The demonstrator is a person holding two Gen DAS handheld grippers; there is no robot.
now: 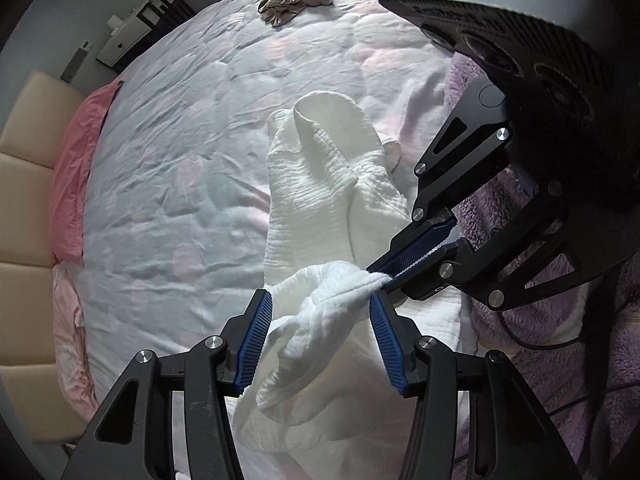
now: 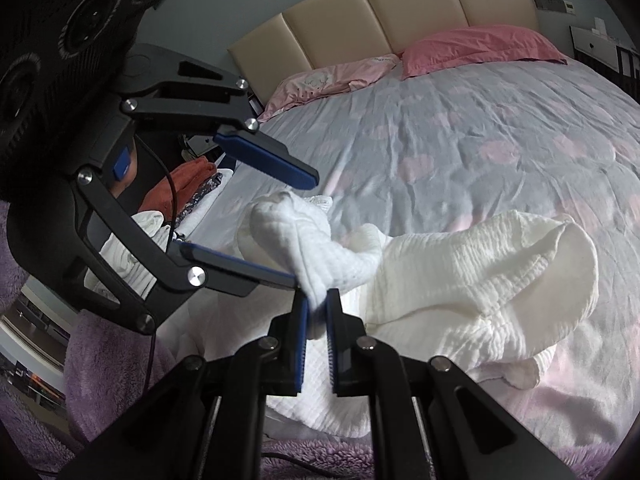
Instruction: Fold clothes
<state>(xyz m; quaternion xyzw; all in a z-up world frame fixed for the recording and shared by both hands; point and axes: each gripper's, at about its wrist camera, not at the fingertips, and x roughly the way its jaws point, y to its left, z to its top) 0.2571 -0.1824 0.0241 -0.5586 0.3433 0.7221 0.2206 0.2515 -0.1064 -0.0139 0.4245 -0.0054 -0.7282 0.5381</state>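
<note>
Right wrist view, item one: I am clamping my right gripper on a twisted corner of the white garment, pads pinching a thin bunch of cloth.

Item two: I am holding my left gripper spread apart over a raised fold of the same garment; the cloth is lying between the pads, neither one pressing it.

Item three: the garment is sprawling crumpled across the bed near its edge, one tube-like opening gaping, beside a purple fleece.

Item four, risks, as I am judging them: with only one pinch holding, the bunch could be slipping out under a pull; the left gripper could be closing on several layers, locking in the twist; dragging could be rucking the bedcover and skewing the fold.
</note>
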